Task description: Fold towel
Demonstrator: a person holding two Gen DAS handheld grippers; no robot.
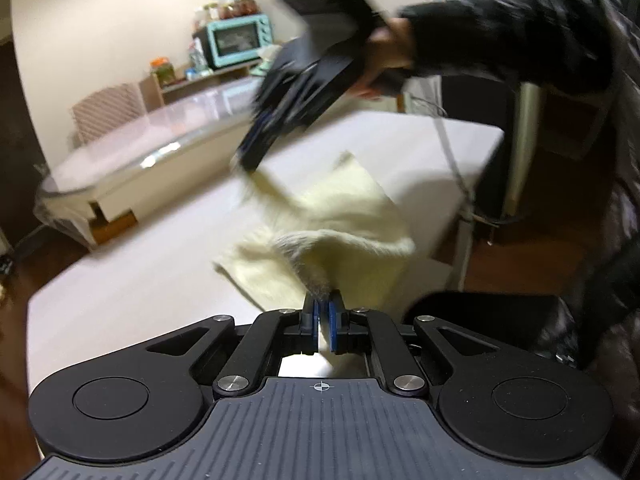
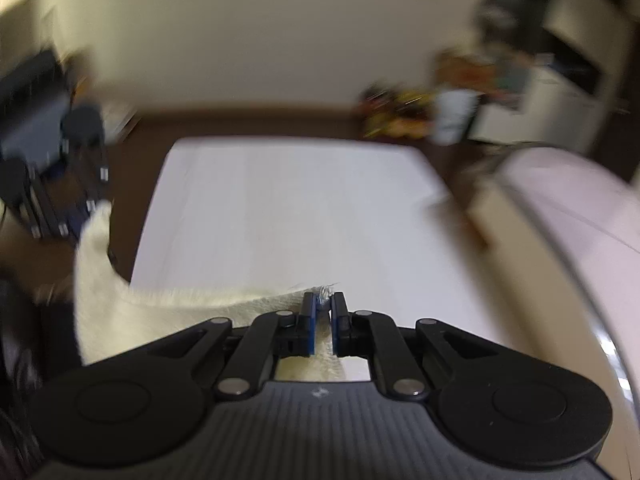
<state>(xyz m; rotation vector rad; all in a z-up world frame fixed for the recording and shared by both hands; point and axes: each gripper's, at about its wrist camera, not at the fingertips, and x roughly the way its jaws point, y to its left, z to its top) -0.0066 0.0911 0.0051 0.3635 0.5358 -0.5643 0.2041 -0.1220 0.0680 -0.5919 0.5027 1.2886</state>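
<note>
Cream towel [image 1: 340, 216] hangs above the white table [image 1: 160, 264], stretched between both tools. The left gripper [image 1: 322, 308] pinches one corner tightly; the right gripper [image 2: 324, 304] pinches another corner, pressed together on it.

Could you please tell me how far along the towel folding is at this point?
Done: both corners are gripped. The left gripper is shut on one corner of the cream towel, and the right gripper is shut on another. In hand: the cloth hangs bunched between them, partly lifted off the white table. Left: no clean fold shows yet, so the towel must be laid over itself and flattened.
</note>
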